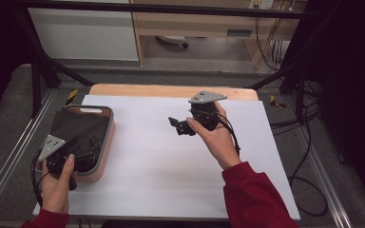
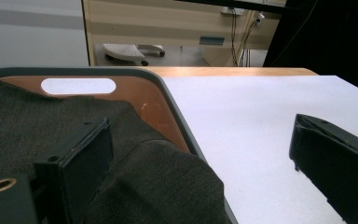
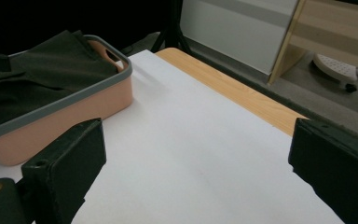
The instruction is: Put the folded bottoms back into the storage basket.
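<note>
my left claw (image 1: 78,154) hung over the near end of the peach basket (image 1: 105,142) at the left edge of the white table (image 1: 171,161), its jaws spread wide and grasping nothing. in the left gripper view one jaw sat over the dark cloth (image 2: 135,172) heaped in the basket, the other out over bare table past the grey rim; i could not tell whether the jaw touched the fabric. the cloth lay bunched inside the basket, reaching toward the handle slot (image 2: 78,86). my right claw (image 1: 178,126) hovered above the middle of the table, well apart from the basket, tilted toward it, jaws released and empty.
</note>
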Demonstrator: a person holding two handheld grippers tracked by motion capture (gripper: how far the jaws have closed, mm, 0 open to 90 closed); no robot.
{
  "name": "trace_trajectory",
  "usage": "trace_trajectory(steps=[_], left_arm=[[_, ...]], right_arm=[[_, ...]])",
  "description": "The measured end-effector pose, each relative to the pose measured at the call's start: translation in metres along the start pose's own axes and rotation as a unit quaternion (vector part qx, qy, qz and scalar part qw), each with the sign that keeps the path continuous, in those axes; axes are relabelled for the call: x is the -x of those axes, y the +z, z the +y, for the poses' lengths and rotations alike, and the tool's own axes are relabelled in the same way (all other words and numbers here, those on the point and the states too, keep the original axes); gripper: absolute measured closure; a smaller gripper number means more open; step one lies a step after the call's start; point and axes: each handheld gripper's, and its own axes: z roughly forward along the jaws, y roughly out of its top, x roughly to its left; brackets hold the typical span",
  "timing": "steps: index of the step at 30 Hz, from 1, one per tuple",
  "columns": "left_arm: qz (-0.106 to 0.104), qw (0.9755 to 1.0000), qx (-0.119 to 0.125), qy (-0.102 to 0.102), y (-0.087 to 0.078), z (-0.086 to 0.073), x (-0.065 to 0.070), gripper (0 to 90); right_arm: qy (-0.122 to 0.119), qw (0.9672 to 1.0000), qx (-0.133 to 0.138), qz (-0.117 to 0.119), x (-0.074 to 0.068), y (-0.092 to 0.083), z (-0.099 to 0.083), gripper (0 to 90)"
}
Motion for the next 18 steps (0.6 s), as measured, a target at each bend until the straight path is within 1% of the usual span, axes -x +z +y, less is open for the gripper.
trace_trajectory(steps=[4,8,12,16,18], left_arm=[[0.000,1.0000,-0.002,0.001,0.000,-0.001,0.000,6.0],[-0.001,1.0000,-0.002,0.000,0.000,-0.001,0.000,5.6],[-0.001,1.0000,-0.004,0.001,0.000,-0.001,0.000,5.4],[-0.004,1.0000,-0.001,0.009,0.000,-0.001,0.002,5.0],[-0.006,0.9999,0.001,0.009,0.001,-0.001,0.003,5.0]], right_arm=[[0.005,0.9999,0.005,-0.009,0.009,-0.011,-0.004,4.5],[0.003,0.9999,0.001,-0.015,0.017,-0.022,-0.008,4.4],[0.010,0.9996,0.002,-0.026,0.025,-0.033,-0.013,4.1],[0.010,0.9993,0.004,-0.034,0.031,-0.041,-0.018,3.9],[0.014,0.9992,0.005,-0.038,0.035,-0.045,-0.021,3.9]])
